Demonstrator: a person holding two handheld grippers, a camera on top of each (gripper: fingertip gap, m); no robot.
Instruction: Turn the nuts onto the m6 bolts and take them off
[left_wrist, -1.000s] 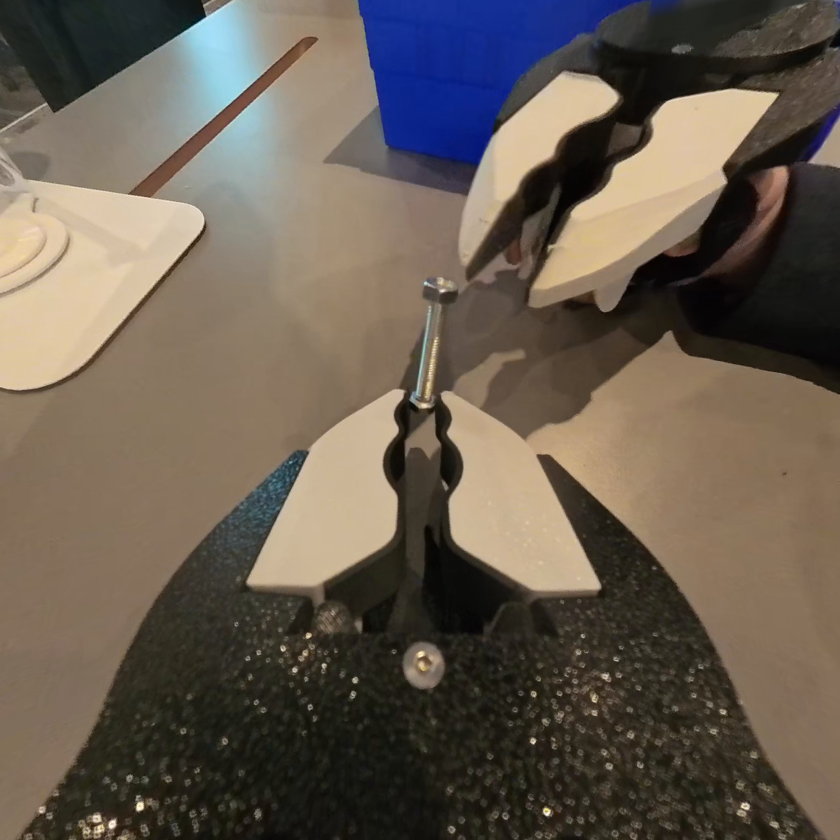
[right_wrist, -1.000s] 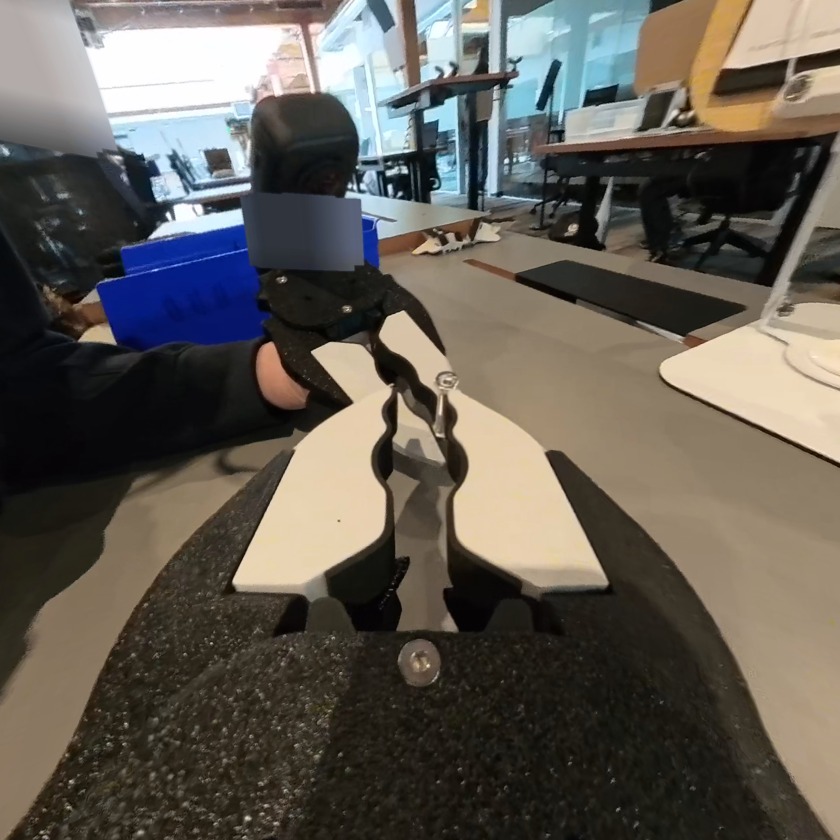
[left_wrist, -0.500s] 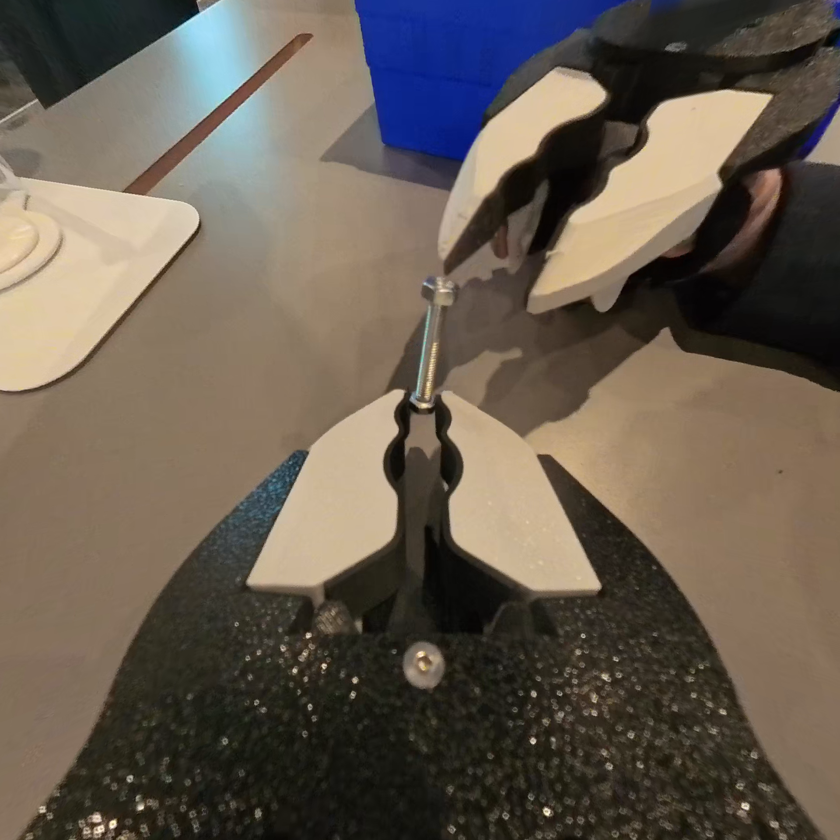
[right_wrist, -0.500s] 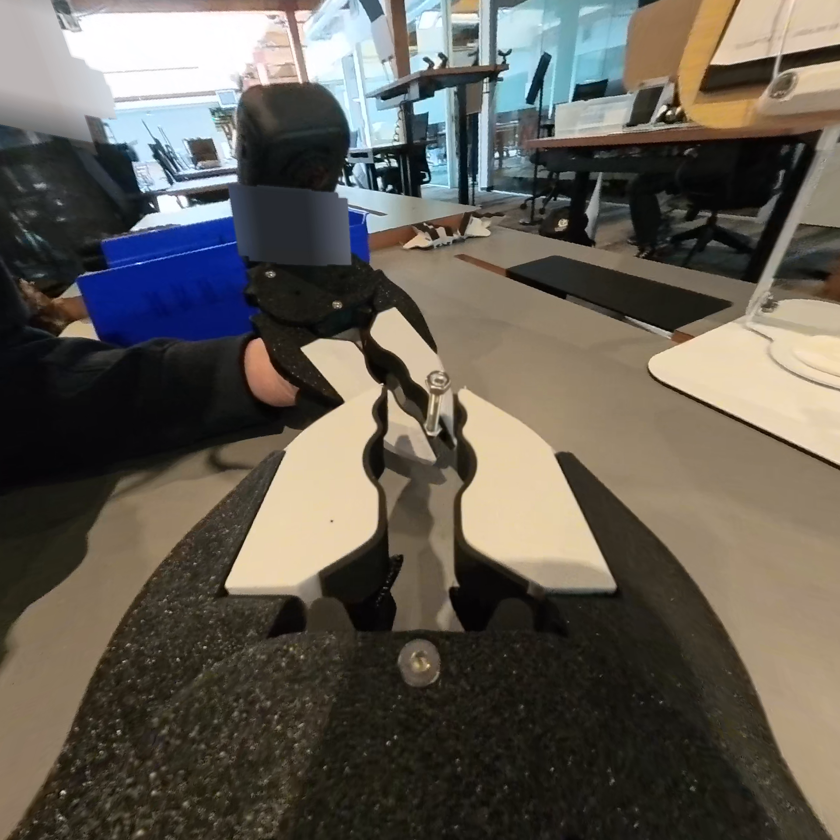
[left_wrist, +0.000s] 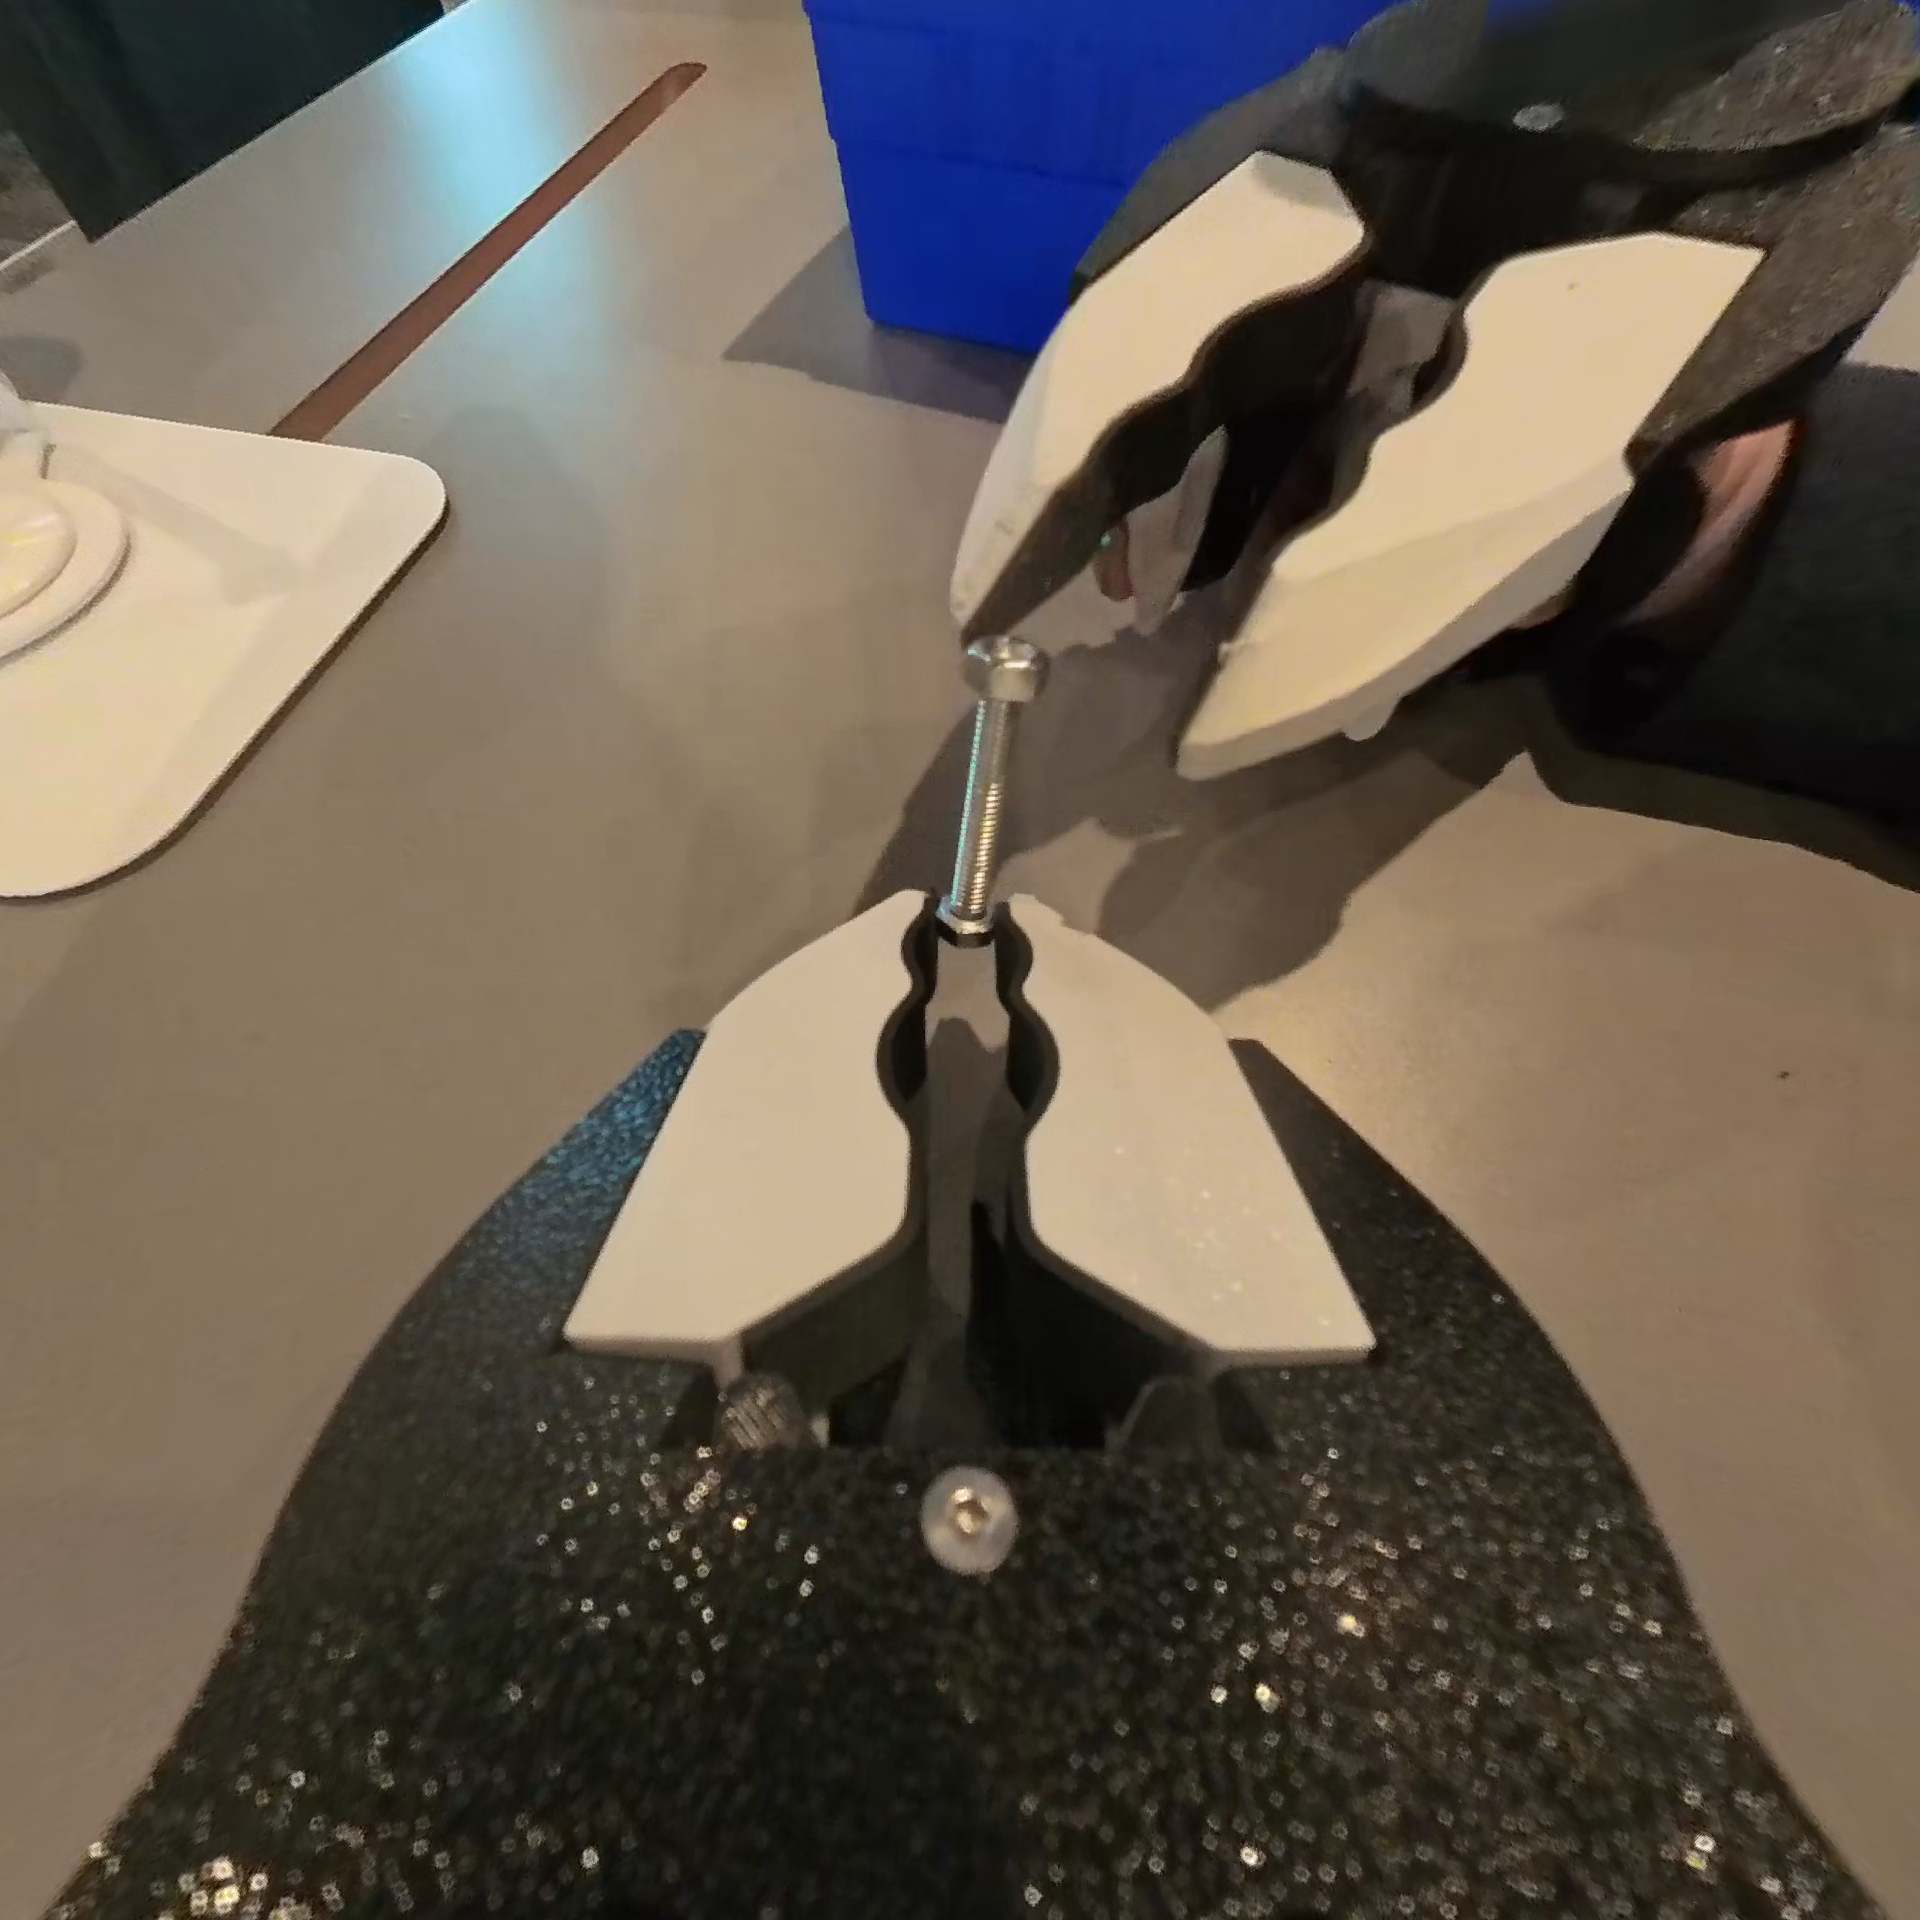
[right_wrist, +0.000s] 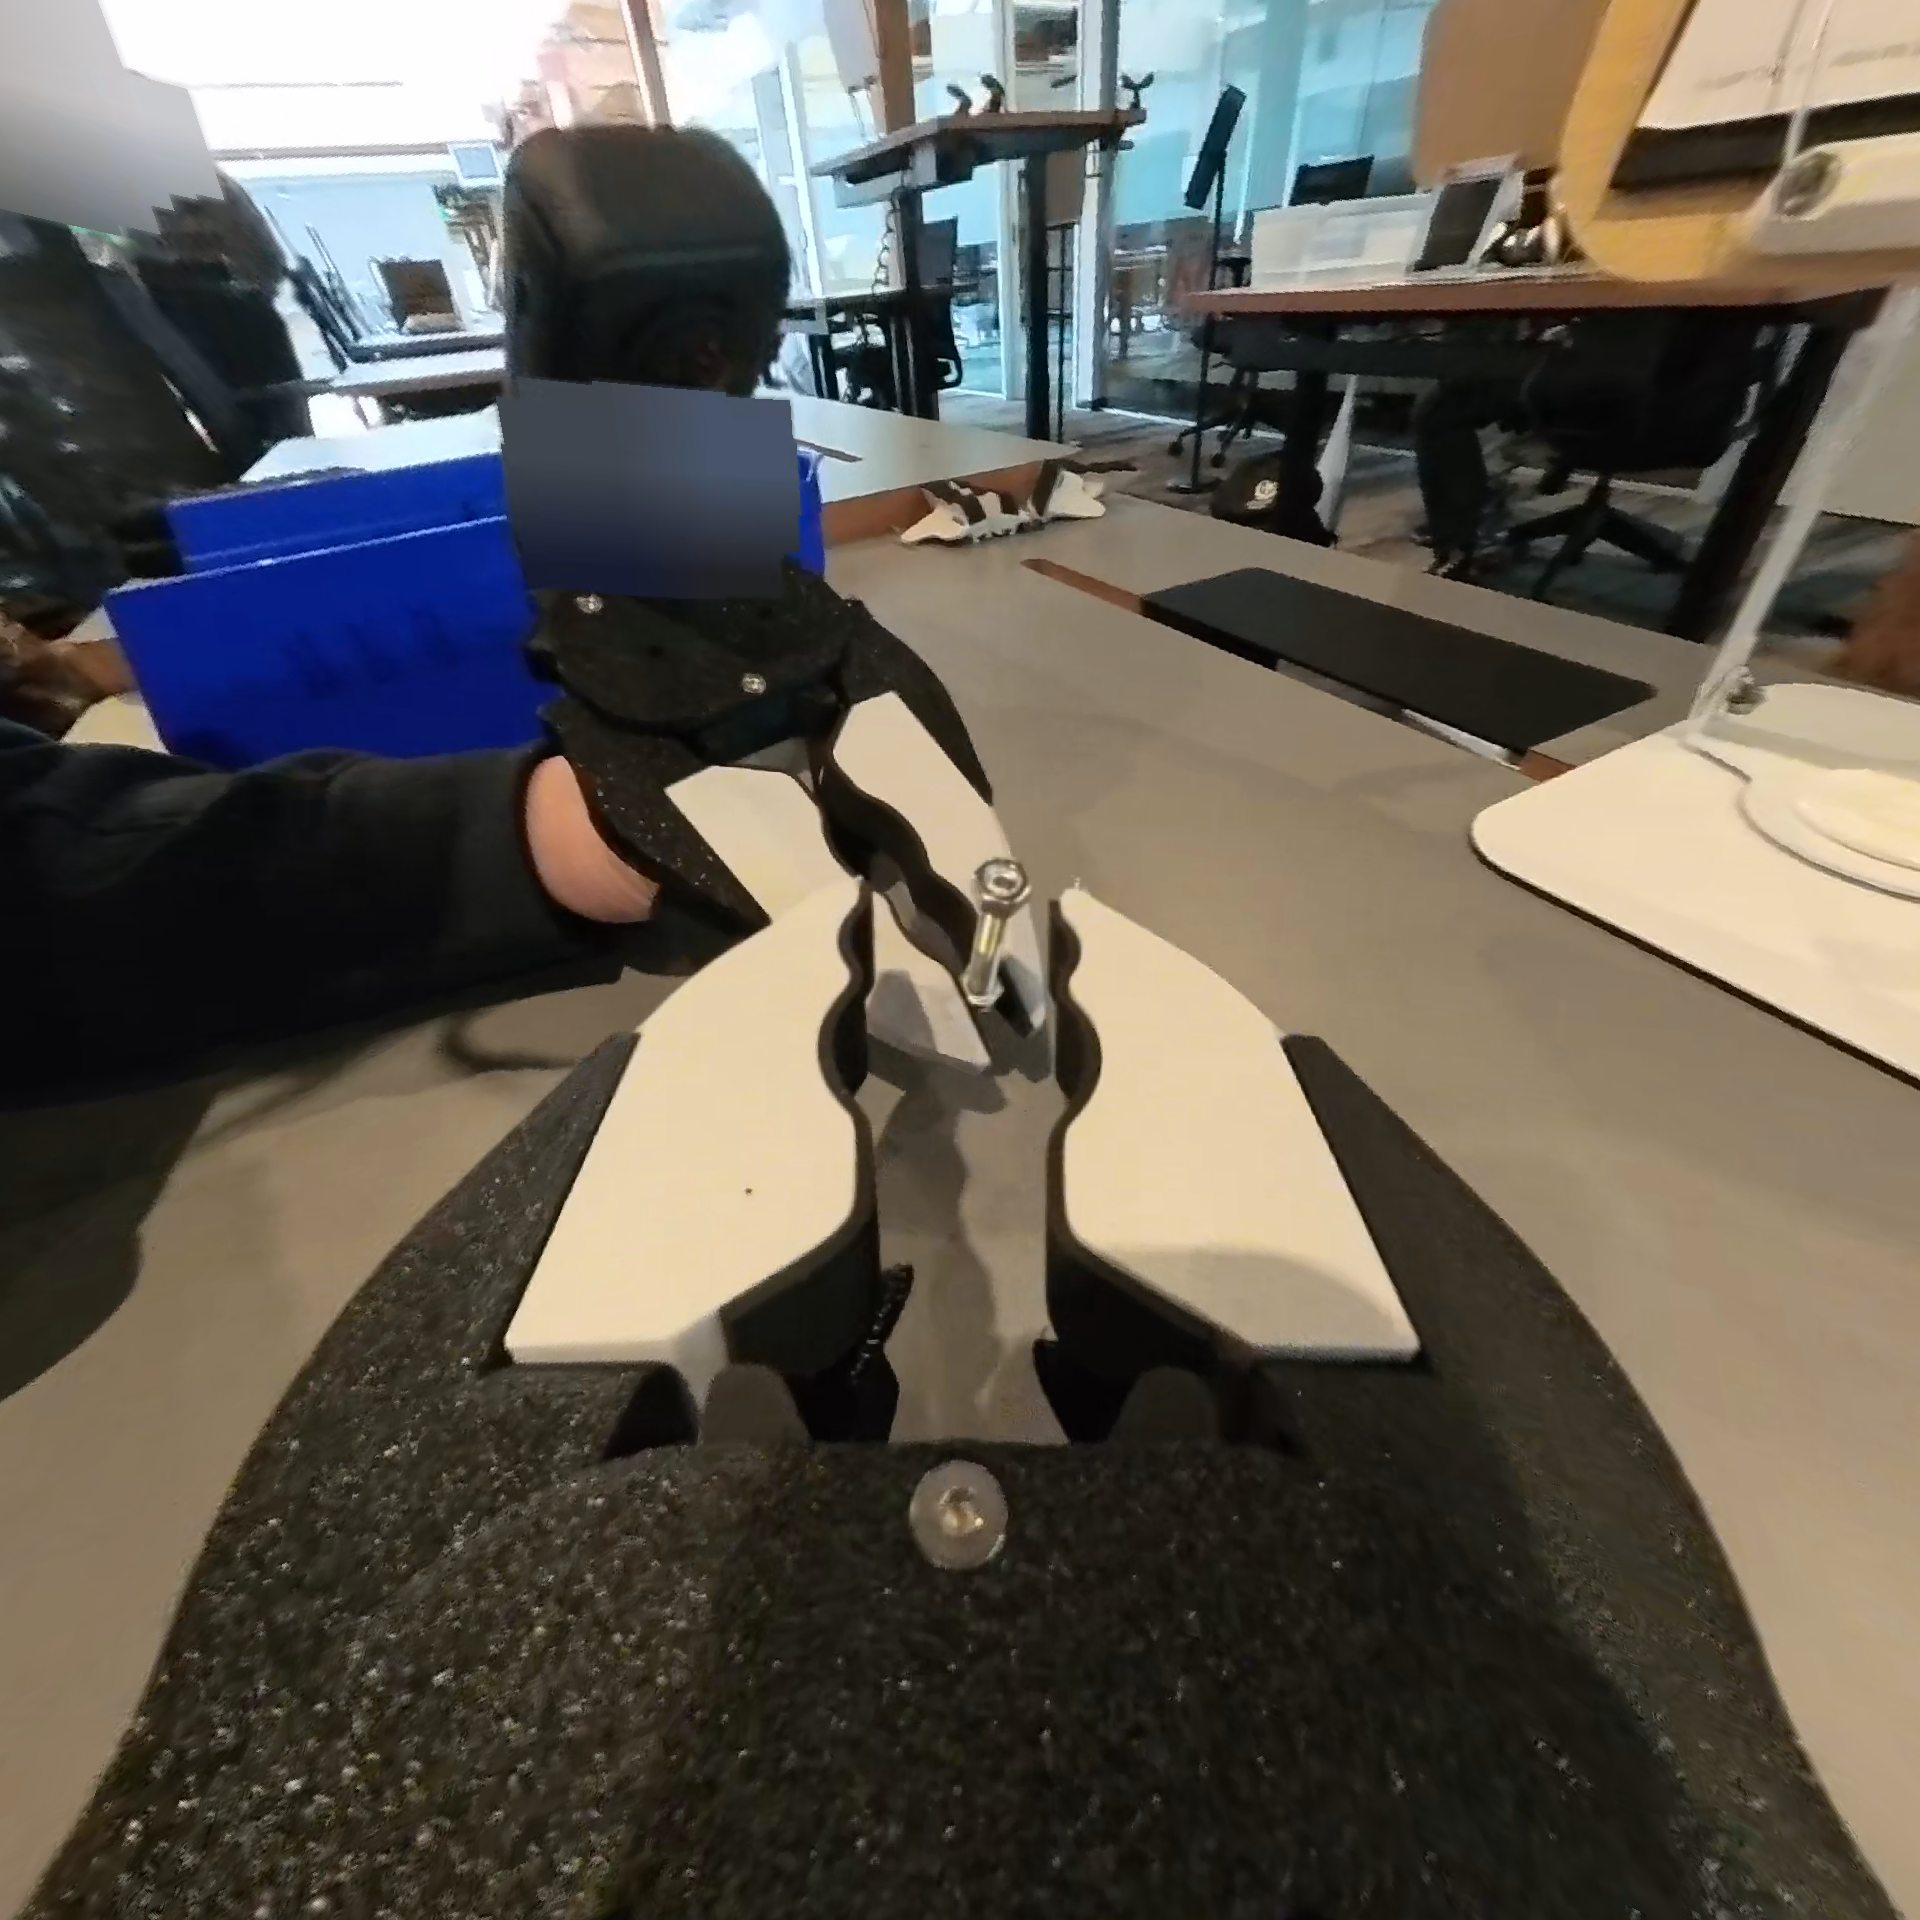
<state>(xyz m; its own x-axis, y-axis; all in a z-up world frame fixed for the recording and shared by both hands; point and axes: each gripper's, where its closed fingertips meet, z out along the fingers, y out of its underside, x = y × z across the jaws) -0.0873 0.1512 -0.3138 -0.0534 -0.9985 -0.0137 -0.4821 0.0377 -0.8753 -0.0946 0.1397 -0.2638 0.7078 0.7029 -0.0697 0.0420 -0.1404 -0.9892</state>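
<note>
A silver bolt sticks out from my left gripper, which is shut on the nut at the bolt's threaded end. The bolt head points up and away. My right gripper is open and empty, one fingertip right by the bolt head. In the right wrist view the bolt shows in the gap at the right gripper's tips, held by the left gripper beyond. I cannot tell whether a finger touches the head.
A blue bin stands at the back of the grey table, also in the right wrist view. A white base plate lies on the left, seen again on the right. A black mat lies farther off. The tips of one gripper are about 5 centimetres away from the tips of the other.
My right gripper has opened wider and come closer to the bolt head. My left gripper has kept its hold on the nut and bolt, almost still.
</note>
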